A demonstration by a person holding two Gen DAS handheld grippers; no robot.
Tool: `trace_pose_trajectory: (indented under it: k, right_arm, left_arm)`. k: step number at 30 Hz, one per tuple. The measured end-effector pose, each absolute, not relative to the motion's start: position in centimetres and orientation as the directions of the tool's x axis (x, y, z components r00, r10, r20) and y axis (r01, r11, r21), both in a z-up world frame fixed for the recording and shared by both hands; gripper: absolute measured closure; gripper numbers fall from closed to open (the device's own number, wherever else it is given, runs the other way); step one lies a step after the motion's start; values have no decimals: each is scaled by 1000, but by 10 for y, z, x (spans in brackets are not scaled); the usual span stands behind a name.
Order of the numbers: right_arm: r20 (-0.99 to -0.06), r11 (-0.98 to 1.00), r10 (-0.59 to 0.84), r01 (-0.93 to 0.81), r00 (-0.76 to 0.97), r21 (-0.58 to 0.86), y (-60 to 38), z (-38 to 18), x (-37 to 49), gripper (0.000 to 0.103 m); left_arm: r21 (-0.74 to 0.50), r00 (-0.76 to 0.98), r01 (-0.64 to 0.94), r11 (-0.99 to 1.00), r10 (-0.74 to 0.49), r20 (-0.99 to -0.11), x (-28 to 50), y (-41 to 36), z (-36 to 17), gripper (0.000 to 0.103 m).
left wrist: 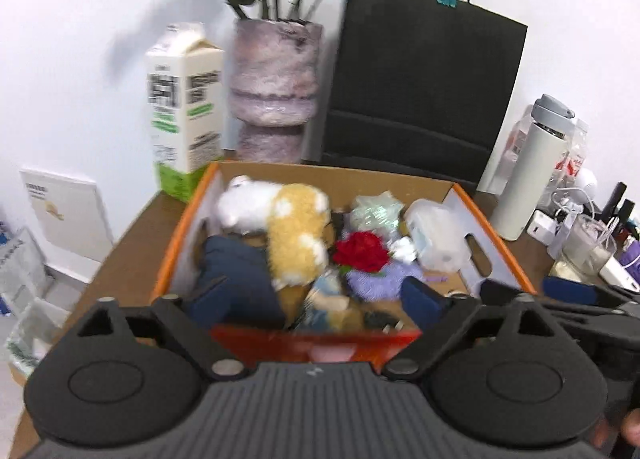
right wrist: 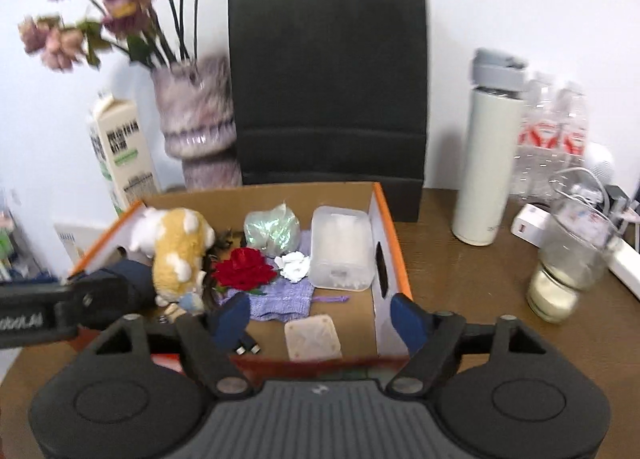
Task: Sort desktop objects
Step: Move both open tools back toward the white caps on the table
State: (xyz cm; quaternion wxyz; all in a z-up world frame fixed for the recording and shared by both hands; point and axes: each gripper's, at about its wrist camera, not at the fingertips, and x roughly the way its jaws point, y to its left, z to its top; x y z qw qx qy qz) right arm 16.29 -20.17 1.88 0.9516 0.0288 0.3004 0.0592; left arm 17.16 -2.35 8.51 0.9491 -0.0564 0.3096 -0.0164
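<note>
Brown desk (right wrist: 480,299), beige square (right wrist: 313,337) only in right view

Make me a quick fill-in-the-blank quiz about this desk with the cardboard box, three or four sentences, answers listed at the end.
1. The red fabric rose lies inside the ____ box.
2. The tall paper bag behind the box is coloured ____.
3. The vase holding dried flowers stands between the bag and the ____ carton.
4. The jaws of the right gripper stand ____, with nothing held.

Answers: cardboard; black; milk; open
</note>
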Motion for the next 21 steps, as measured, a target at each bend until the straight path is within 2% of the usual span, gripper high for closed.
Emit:
trace_pose_trajectory:
  k: [3,8,12,15,21]
  right_arm:
    - [-540,990,138,-108,830,87,-201,15,133,23]
    - [-520,987,158,-152,840,55,-193,0,90,19]
    - [-527,995,98,-96,844,32,-190,-15,69,19]
    - [-531,994,104,-106,841,28,-185,-25,54,19]
    - [-576,993,103,-113,811,18,-176,-40,35,19]
  left_arm:
    - [-112,821,-34,993,-36,-570,141,-19,80,1]
    - [-50,797,-24,998,-11,-603,104,-26,58,0]
    - [20,790,-25,999,32,-612,79,-30,38,0]
    - [60,786,-49,997,76,-614,61,-28,24,0]
    - [53,765,-37,998,62,-641,36,-22,8,0]
